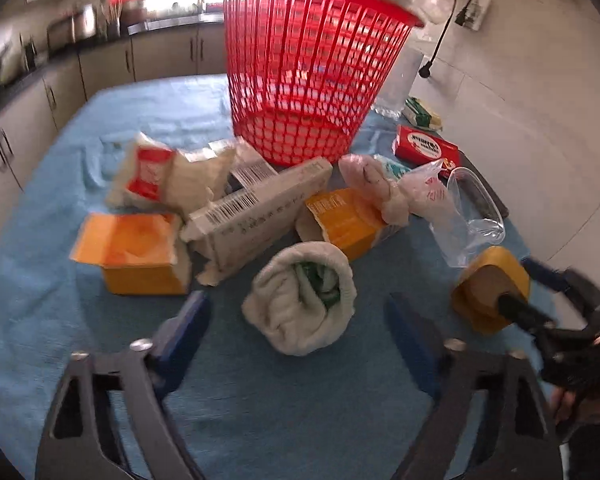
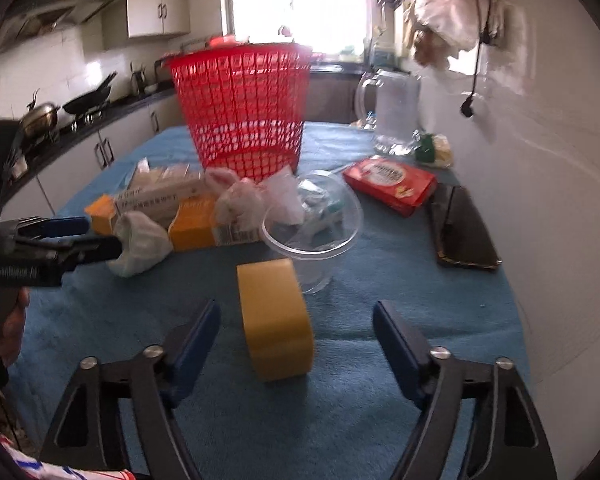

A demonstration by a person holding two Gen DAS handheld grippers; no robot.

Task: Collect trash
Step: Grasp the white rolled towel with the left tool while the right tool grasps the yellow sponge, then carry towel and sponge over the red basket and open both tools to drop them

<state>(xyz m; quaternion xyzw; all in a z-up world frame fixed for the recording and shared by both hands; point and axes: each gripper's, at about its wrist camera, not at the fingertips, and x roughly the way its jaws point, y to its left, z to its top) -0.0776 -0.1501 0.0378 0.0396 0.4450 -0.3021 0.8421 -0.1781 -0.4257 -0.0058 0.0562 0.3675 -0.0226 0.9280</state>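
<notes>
Standing upright on the blue tablecloth [image 2: 380, 280], the red mesh basket [image 1: 308, 76] sits at the far side of a heap of rubbish: orange cartons [image 1: 136, 252], a white barcoded box [image 1: 256, 208], plastic bags [image 1: 404, 192] and a crumpled whitish wrapper [image 1: 300, 296]. The left gripper [image 1: 298, 336] hangs spread wide with that wrapper between its fingers, untouched. The right gripper [image 2: 296, 344] is likewise released, straddling a yellow tape roll [image 2: 274, 316] standing on edge. Behind the roll a clear plastic cup [image 2: 312, 220] lies tipped, its contents hard to read. Motion blur smears the basket rim and box print; a red packet [image 2: 390, 184] and dark tray [image 2: 462, 232] lie near the wall.
</notes>
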